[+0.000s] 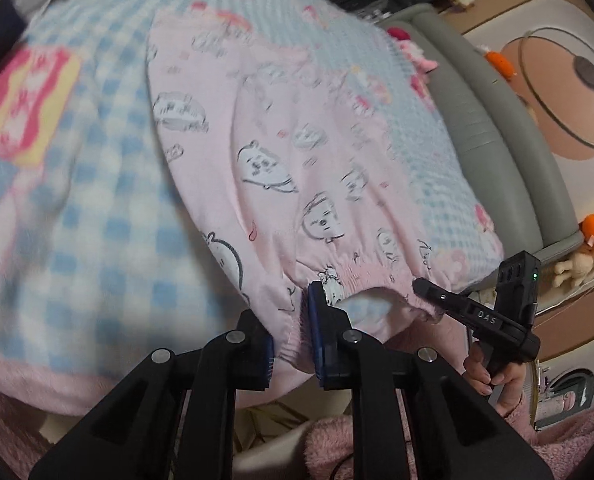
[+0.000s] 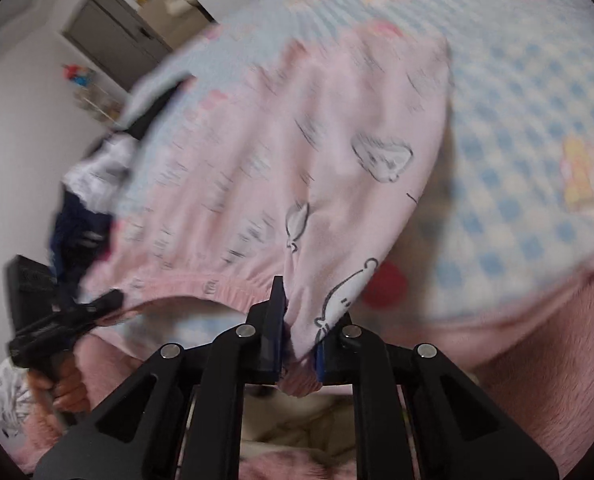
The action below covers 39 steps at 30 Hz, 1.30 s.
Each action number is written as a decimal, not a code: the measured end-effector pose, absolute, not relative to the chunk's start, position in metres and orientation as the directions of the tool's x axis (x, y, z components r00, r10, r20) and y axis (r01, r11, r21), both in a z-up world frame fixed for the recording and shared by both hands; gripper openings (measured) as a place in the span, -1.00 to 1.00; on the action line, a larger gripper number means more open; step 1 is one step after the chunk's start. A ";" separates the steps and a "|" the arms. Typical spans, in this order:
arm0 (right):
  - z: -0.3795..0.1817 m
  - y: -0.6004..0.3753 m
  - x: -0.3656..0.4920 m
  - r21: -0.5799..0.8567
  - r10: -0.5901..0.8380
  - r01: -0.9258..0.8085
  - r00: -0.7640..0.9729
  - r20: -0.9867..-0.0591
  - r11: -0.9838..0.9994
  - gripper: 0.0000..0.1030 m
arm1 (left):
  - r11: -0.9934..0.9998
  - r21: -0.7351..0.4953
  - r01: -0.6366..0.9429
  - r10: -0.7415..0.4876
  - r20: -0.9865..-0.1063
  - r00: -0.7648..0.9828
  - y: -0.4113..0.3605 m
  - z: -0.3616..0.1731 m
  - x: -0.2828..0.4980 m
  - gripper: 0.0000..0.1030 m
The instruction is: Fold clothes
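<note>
Here we hold pink pyjama trousers [image 1: 281, 184] by their elastic waistband [image 1: 361, 276] with 2 grippers. The left gripper [image 1: 291, 344] has its jaws closed on a bunched fold of the waistband, the fabric pinched between the blue pads [image 1: 317, 332]. The right gripper [image 2: 299, 344] likewise has its jaws clamped on the other end of the waistband, with pink cloth squeezed between them and bulging out below.

The trousers, printed with small cartoon animals, hang from the waistband at the near edge of the bed and spread away from us across the blue-and-white checked blanket [image 1: 97, 200]. Between the 2 grips the waistband sags open, and we see checked blanket through the gap.

From the left wrist view the right gripper's handle is held by a hand [image 1: 493, 380] in a fluffy pink sleeve. From the right wrist view the left hand [image 2: 65, 384] grips its handle the same way.

At the far left corner of the bed lies a heap of dark and white clothes [image 2: 93, 196]. We see no containers holding anything; both views are blurred.
</note>
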State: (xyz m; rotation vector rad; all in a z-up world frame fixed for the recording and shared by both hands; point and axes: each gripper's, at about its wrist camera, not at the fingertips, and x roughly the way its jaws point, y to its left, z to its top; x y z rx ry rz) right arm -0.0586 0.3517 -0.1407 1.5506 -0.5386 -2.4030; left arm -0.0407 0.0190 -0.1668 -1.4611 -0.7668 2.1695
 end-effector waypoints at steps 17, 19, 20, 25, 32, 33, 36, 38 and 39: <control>-0.075 0.347 -0.087 0.244 -0.291 0.158 -0.549 -0.784 -0.957 -0.36 | -0.816 -0.579 -0.001 0.499 -0.702 -0.508 -0.059 -0.152 -0.103 -0.31; -0.071 0.321 -0.122 0.219 -0.321 0.248 -0.526 -0.787 -0.944 -0.36 | -0.835 -0.550 0.003 0.470 -0.716 -0.517 -0.060 -0.155 -0.134 -0.31; -0.068 0.310 -0.137 0.195 -0.324 0.288 -0.523 -0.788 -0.938 -0.36 | -0.839 -0.544 0.019 0.455 -0.719 -0.526 -0.063 -0.156 -0.150 -0.31; -0.063 0.252 -0.234 0.087 -0.289 0.378 -0.520 -0.804 -0.922 -0.36 | -0.845 -0.526 0.098 0.385 -0.725 -0.571 -0.085 -0.158 -0.226 -0.30; -0.099 0.221 -0.359 0.078 -0.259 0.350 -0.508 -0.822 -0.933 -0.24 | -0.829 -0.547 0.118 0.419 -0.747 -0.516 -0.084 -0.182 -0.295 -0.20; -0.108 0.220 -0.373 0.091 -0.257 0.338 -0.485 -0.836 -0.937 -0.23 | -0.827 -0.552 0.104 0.431 -0.743 -0.513 -0.080 -0.185 -0.297 -0.21; -0.142 0.215 -0.410 0.136 -0.277 0.357 -0.381 -0.882 -0.924 -0.23 | -0.858 -0.512 0.048 0.415 -0.745 -0.522 -0.067 -0.179 -0.295 -0.82; -0.149 0.210 -0.417 0.157 -0.309 0.397 -0.356 -0.882 -0.904 -0.62 | -0.874 -0.485 0.032 0.389 -0.736 -0.554 -0.067 -0.165 -0.291 -0.84; -0.152 0.207 -0.420 0.167 -0.325 0.417 -0.344 -0.881 -0.893 -0.91 | -0.882 -0.471 0.029 0.371 -0.729 -0.575 -0.069 -0.157 -0.288 -0.84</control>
